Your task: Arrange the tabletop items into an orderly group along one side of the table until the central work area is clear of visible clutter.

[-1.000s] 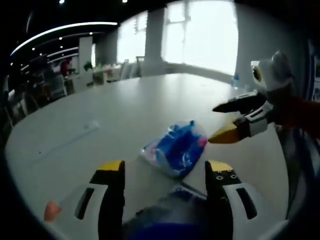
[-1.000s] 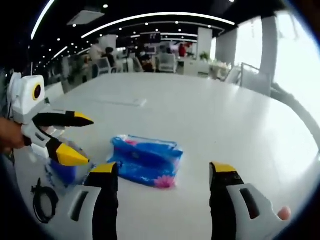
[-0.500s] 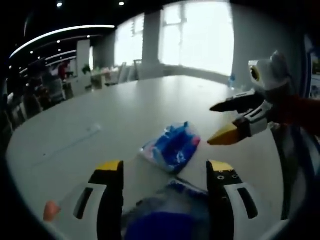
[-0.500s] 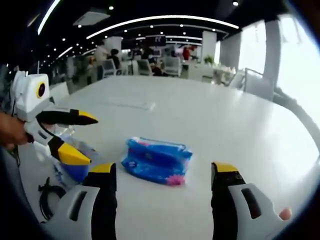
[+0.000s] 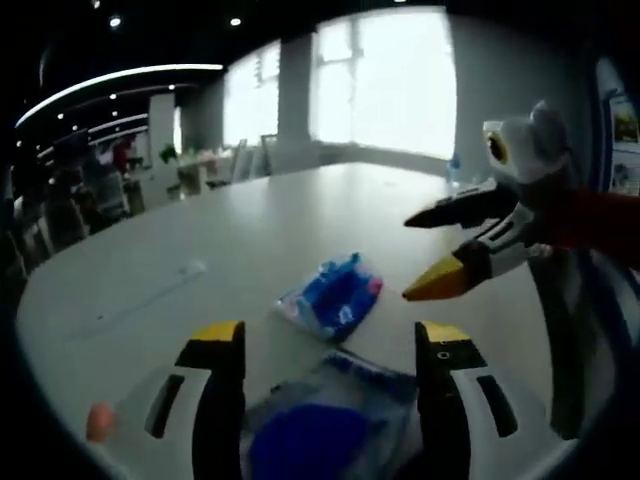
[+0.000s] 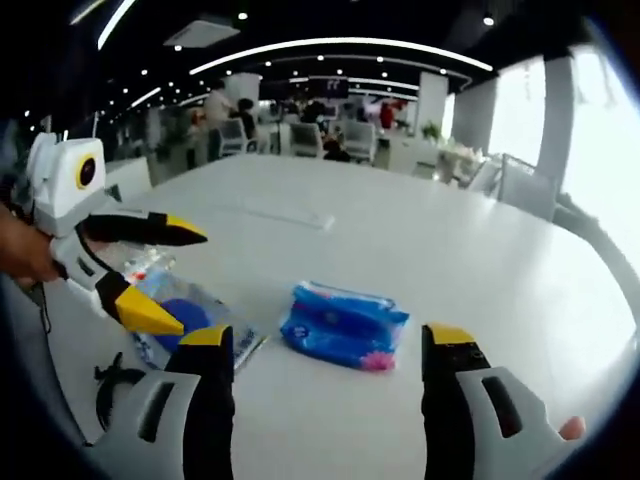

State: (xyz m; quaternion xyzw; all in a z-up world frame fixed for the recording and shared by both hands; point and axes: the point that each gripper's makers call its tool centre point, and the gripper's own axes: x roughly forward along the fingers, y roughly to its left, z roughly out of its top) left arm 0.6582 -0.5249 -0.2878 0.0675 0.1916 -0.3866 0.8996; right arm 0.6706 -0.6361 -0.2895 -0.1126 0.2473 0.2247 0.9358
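Observation:
A blue tissue pack lies flat near the middle of the white table. A clear bag with a blue round thing inside rests closer to the table's edge. My left gripper is open, its jaws standing to either side of the bag's far end. My right gripper is open too, its jaws spread wide in front of the tissue pack without touching it. Each gripper appears in the other's view, the left gripper above the bag and the right gripper beyond the tissue pack.
A black cable lies coiled near the table's edge by the bag. A flat clear strip lies farther out on the table. Chairs and desks stand beyond the far edge.
Both cameras have drawn back and risen, so the tissue pack looks smaller and farther. More of the clear bag shows between my left jaws. Nothing was grasped or moved.

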